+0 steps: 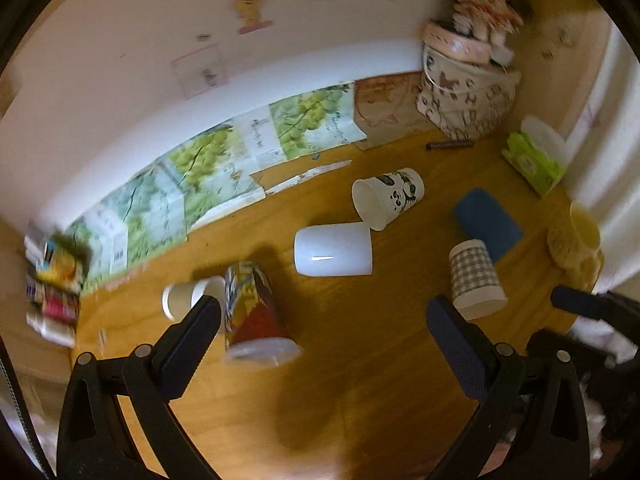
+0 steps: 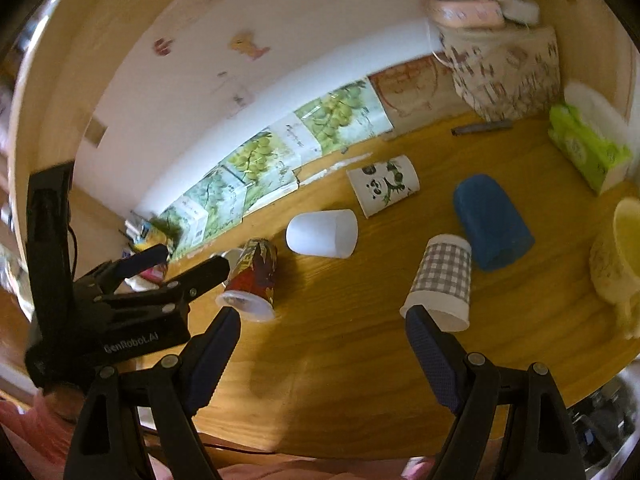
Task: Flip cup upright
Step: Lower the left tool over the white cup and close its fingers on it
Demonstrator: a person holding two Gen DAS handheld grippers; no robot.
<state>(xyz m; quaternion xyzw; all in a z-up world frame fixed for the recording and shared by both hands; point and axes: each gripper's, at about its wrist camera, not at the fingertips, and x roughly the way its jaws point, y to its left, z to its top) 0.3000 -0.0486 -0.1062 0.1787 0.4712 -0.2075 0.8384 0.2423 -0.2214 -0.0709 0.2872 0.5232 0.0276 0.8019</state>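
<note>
Several cups lie on their sides on the wooden table point(image 1: 360, 360): a colourful printed cup point(image 1: 256, 312) point(image 2: 254, 276), a plain white cup point(image 1: 334, 250) point(image 2: 322, 234), a panda cup point(image 1: 388, 196) point(image 2: 384, 190), a checked cup point(image 1: 476, 278) point(image 2: 442, 280), a blue cup point(image 1: 486, 222) point(image 2: 490, 220) and a small white cup point(image 1: 188, 296). My left gripper point(image 1: 324, 312) is open and empty, just before the colourful cup; it also shows in the right wrist view point(image 2: 192, 260). My right gripper point(image 2: 322, 322) is open and empty, its right finger near the checked cup's rim.
A patterned fabric basket point(image 1: 468, 96) stands at the back right, a green tissue pack point(image 1: 536, 160) point(image 2: 588, 148) beside it. A yellow mug point(image 2: 624, 248) stands at the right edge. Grape-print cartons point(image 1: 192, 176) line the back wall. Small boxes point(image 1: 52, 284) sit at the left.
</note>
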